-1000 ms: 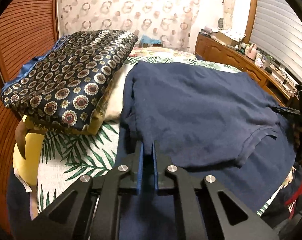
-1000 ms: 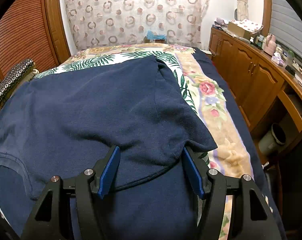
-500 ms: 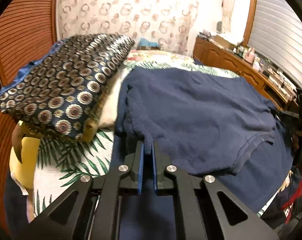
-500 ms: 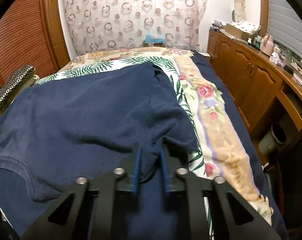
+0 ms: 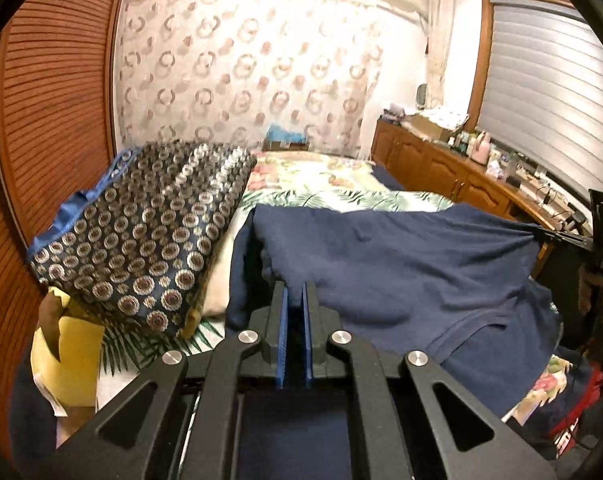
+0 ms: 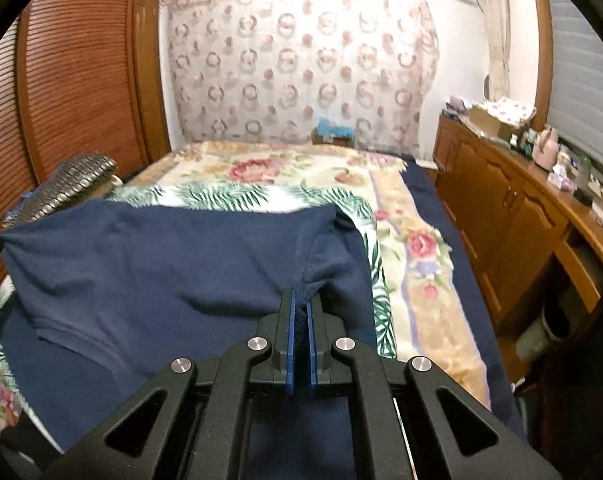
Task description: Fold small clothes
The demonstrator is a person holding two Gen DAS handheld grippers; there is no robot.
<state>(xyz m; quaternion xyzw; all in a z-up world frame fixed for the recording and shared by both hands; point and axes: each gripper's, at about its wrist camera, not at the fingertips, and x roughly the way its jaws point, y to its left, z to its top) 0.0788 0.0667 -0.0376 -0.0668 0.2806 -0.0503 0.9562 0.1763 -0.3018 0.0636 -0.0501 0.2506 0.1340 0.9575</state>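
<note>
Left hand-held gripper [image 5: 295, 292]: clamped on shirt [image 5: 401, 264] edge. Right hand-held gripper [image 6: 300, 310]: jaws just closed, pinching its other edge. Shirt: navy, soft, light, drapes; you hold corners, keep it taut over the bed [image 6: 429, 256]. Left view alone shows pillow [image 5: 141, 232] at 9 o'clock; right view shows cabinet [image 6: 513, 208] at 3.

This is a home bedroom: a bed [image 6: 429, 280] in a floral spread is stretching ahead of the hand-held gripper, a patterned curtain [image 6: 301, 64] is hanging beyond, louvred wardrobe doors [image 6: 77, 80] are standing left, a cluttered wooden dresser [image 6: 513, 200] right.
</note>
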